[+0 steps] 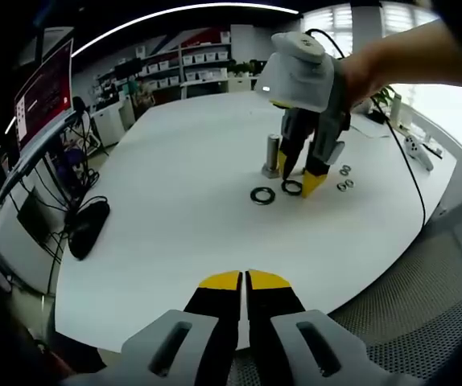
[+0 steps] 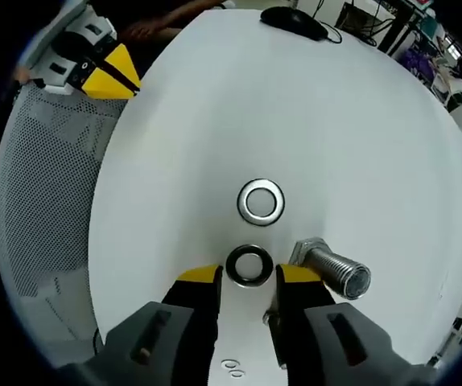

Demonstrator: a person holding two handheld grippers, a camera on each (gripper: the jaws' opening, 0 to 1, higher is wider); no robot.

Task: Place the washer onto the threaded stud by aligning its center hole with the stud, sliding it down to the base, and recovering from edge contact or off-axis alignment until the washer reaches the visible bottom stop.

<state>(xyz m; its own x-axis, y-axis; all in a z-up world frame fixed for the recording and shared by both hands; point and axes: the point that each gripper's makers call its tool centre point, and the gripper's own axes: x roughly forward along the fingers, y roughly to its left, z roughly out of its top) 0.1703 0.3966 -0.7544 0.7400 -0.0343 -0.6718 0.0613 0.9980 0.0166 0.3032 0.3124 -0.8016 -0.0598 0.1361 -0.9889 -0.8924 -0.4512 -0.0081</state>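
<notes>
A threaded stud (image 2: 337,273) stands upright on its hex base on the white table (image 2: 215,121); it also appears as a stud (image 1: 273,154) in the left gripper view. A dark washer (image 2: 249,265) lies flat on the table between the fingers of my right gripper (image 2: 249,281), which is open and straddles it just left of the stud. A second, shinier washer (image 2: 261,202) lies a little farther out. In the left gripper view, the right gripper (image 1: 299,178) reaches down over one washer (image 1: 292,187), with the other washer (image 1: 262,195) beside it. My left gripper (image 1: 245,280) is shut and holds nothing, near the table's edge.
Several small washers (image 1: 344,178) lie beyond the stud, seen also as small washers (image 2: 232,367) under my right gripper. A computer mouse (image 2: 294,19) rests at the table's far side. A cable (image 1: 408,165) runs across the table. A mesh chair (image 2: 50,201) sits beside the edge.
</notes>
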